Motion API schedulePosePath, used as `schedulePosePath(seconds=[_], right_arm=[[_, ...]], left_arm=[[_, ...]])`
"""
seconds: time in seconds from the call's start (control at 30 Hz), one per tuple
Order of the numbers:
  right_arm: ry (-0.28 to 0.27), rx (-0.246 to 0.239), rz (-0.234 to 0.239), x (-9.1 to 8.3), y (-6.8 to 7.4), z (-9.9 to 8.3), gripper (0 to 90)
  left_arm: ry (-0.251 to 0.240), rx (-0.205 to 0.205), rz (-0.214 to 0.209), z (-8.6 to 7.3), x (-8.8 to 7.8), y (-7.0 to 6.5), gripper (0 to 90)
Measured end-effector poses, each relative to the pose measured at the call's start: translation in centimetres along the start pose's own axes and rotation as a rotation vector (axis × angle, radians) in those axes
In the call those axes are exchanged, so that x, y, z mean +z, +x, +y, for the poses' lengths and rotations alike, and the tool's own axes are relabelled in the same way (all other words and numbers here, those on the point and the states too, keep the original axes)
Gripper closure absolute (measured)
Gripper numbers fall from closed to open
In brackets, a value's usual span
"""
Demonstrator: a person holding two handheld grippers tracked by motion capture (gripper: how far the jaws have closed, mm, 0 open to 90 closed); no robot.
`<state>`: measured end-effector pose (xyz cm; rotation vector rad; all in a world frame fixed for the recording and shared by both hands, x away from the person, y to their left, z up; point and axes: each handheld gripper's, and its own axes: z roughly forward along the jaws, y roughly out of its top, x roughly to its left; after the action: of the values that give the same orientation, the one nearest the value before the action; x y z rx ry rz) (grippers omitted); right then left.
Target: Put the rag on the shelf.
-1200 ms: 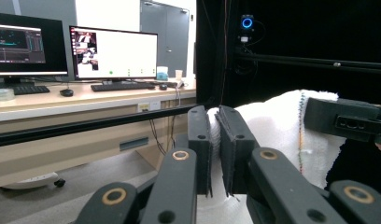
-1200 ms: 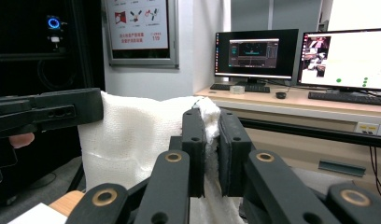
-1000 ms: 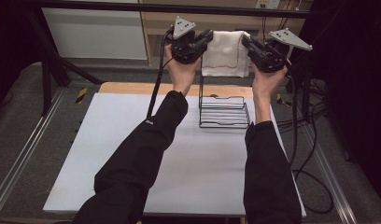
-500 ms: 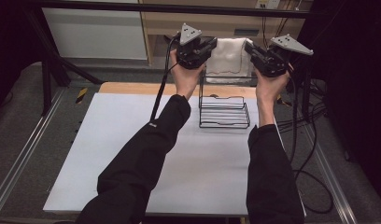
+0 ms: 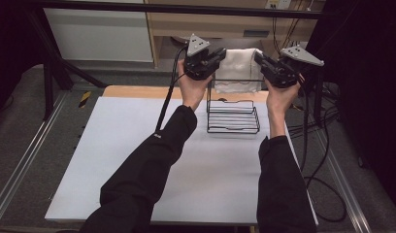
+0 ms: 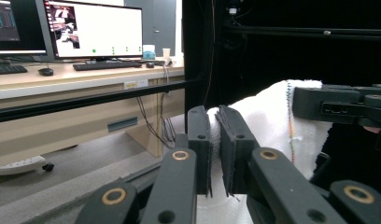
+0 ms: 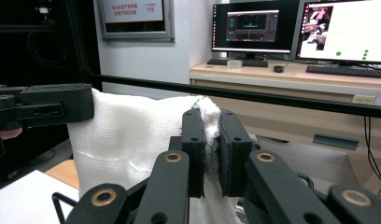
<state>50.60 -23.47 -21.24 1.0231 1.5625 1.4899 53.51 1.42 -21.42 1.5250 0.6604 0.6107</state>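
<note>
Looking down from the high view, a white, nubbly woven cloth [image 5: 239, 70] hangs stretched between the left tongs [image 5: 219, 54] and the right tongs [image 5: 258, 57], held up above the far edge of the pale grey desk [image 5: 138, 160]. Each pair of tongs pinches one upper corner of it, and it drapes flat with a few soft folds. Just below it stands a black wire rack with an open top [image 5: 233, 116], near the desk's far right corner; the desk in front of the rack and to its left lies bare. A black frame bar [image 5: 138, 6] crosses behind the hands.

From the left gripper view, the left tongs [image 6: 215, 140] are closed tight on a bunched edge of the cloth [image 6: 272, 116], which shows a thin coloured stitch line. The right tongs [image 6: 338, 106] grip the far corner. A wooden office bench with monitors [image 6: 95, 32] stands beyond.

From the right gripper view, the right tongs [image 7: 210, 135] clamp the cloth's [image 7: 128, 135] corner, with the left tongs [image 7: 53, 106] at the other side. The rack's wire rim [image 7: 58, 200] sits below, over the desk's corner [image 7: 20, 196].
</note>
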Motion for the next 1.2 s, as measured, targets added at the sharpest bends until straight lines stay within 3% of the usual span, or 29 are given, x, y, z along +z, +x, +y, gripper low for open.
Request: schedulePosePath(seconds=[0.53, 0.9, 1.2], right_arm=[[0.004, 0.004, 0.014, -1.6, -0.3, -0.9, 82.0], [0.011, -0.017, 0.039, -3.0, 0.5, -1.4, 81.5], [0.017, -0.022, 0.053, -4.0, 0.7, -2.2, 80.4]], left_arm=[[0.015, 0.009, -0.056, -0.5, -0.7, -1.0, 83.0], [0.039, 0.024, -0.090, -1.1, -2.0, -1.3, 82.6], [0.075, 0.013, -0.111, -1.7, -2.7, -1.9, 82.1]])
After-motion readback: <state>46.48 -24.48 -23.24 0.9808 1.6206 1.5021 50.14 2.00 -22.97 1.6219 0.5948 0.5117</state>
